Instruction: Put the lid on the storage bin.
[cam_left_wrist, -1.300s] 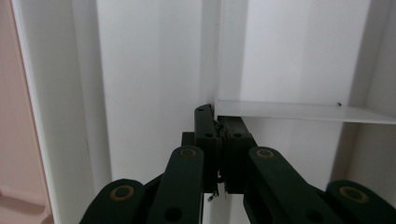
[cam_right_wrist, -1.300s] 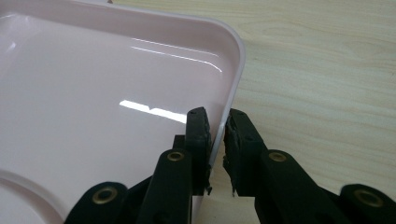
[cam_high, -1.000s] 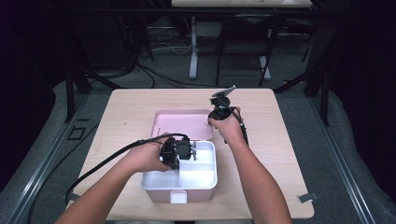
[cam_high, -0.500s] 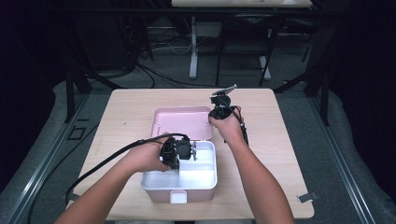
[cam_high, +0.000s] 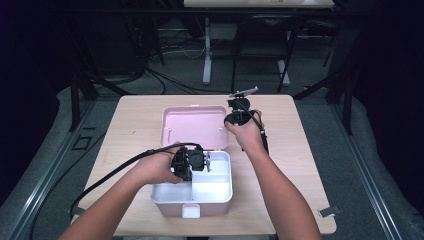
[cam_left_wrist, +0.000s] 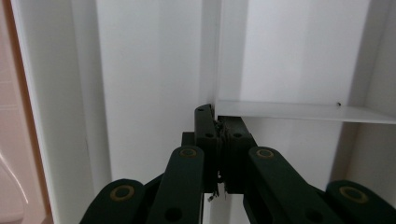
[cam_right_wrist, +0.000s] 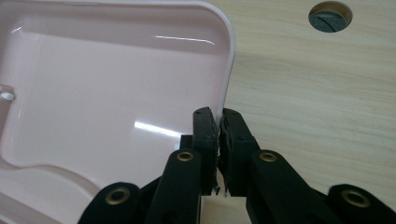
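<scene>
Left gripper (cam_high: 200, 161): mine on the left, held over the white box; in its own view (cam_left_wrist: 218, 122) I see the jaws pressed together on the thin white divider wall, pinching its top edge.
White box (cam_high: 220, 192): open storage box near the front edge of the table, white inside, with a pale latch tab at the middle of its front wall.
Divider (cam_left_wrist: 299, 111): thin white partition inside the box, splitting it into compartments; in the left gripper view it runs off to the right from the jaw tips.
Left compartment (cam_high: 167, 192): lies under my left hand (cam_high: 155, 167), partly shaded by it; I cannot tell its contents.
Pink lid (cam_high: 192, 127): hinged open behind the box, lying back flat on the table, inner face up, glossy.
Lid rim (cam_right_wrist: 229, 70): rounded pink edge; in the right gripper view it passes straight between the jaws.
Right gripper (cam_high: 235, 117): mine on the right, at the lid's far right corner; in its own view (cam_right_wrist: 219, 122) the jaws have just been closing and now clamp the lid's rim between the pads.
Right hand (cam_high: 247, 135): wrapped around the gripper body, just right of the lid.
Table (cam_high: 310, 165): light wood top; a round cable hole (cam_right_wrist: 330, 16) sits beyond the lid's corner.
</scene>
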